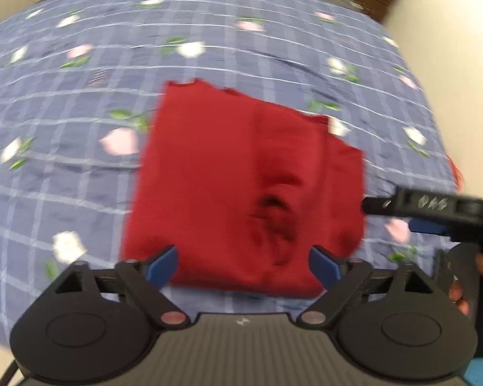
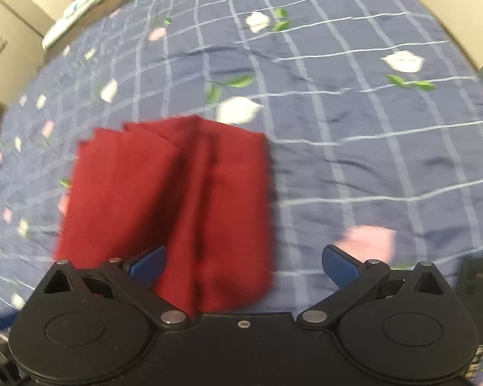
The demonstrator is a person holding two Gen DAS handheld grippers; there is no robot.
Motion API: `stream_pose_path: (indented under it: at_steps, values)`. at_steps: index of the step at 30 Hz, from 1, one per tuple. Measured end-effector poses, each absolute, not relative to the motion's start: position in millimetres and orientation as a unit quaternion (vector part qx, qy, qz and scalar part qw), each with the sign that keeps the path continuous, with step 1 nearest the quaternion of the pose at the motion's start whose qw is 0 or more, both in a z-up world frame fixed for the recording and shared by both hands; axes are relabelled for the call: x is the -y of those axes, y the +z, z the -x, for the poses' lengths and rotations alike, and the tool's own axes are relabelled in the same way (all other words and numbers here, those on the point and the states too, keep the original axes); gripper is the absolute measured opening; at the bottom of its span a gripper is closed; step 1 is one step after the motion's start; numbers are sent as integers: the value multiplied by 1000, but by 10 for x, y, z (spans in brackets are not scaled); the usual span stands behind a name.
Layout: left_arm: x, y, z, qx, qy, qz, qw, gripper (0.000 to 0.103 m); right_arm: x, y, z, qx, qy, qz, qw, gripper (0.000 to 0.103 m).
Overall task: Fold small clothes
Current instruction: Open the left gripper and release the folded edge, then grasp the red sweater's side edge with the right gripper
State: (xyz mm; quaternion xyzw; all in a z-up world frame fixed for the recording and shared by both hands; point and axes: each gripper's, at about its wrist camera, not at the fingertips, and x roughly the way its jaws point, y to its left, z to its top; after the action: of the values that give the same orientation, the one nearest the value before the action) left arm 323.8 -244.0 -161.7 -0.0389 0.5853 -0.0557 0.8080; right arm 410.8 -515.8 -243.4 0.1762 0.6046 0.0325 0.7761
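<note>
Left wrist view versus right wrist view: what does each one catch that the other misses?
Only the left wrist view shows the other gripper, the right gripper, poking in from the side, with a hand behind it. Only the right wrist view shows a pale folded cloth beyond the bed's far corner. Both show the folded red garment lying flat on the blue checked floral bedsheet, with open blue-tipped fingers gripping nothing.

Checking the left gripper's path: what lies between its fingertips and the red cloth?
Nothing: in the left wrist view the open left gripper frames the red cloth directly.
</note>
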Motion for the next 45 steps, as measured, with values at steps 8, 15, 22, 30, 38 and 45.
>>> stream_pose_path:
  at_steps: [8, 15, 22, 30, 38, 45]
  values:
    - [1864, -1607, -3314, -592, 63, 119, 795, 99, 4572, -2510, -4438, -635, 80, -214, 737, 102]
    - [1694, -1588, -3307, -592, 93, 127, 790, 99, 4242, -2588, -4527, -656, 61, -167, 733, 88]
    - [1721, -1589, -3349, -596, 89, 117, 790, 99, 4345, -2585, -4473, -647, 43, -191, 737, 63]
    - [1779, -1591, -3401, -602, 77, 102, 788, 99, 4431, -2501, -4387, -626, 60, -211, 748, 12]
    - [1799, -1635, -3438, -612, 74, 117, 779, 99, 4659, -2151, -4326, -584, 103, -175, 786, 9]
    - [1881, -1630, -3414, -614, 63, 110, 779, 99, 5101, -2126, -4157, -576, 74, -163, 797, 9]
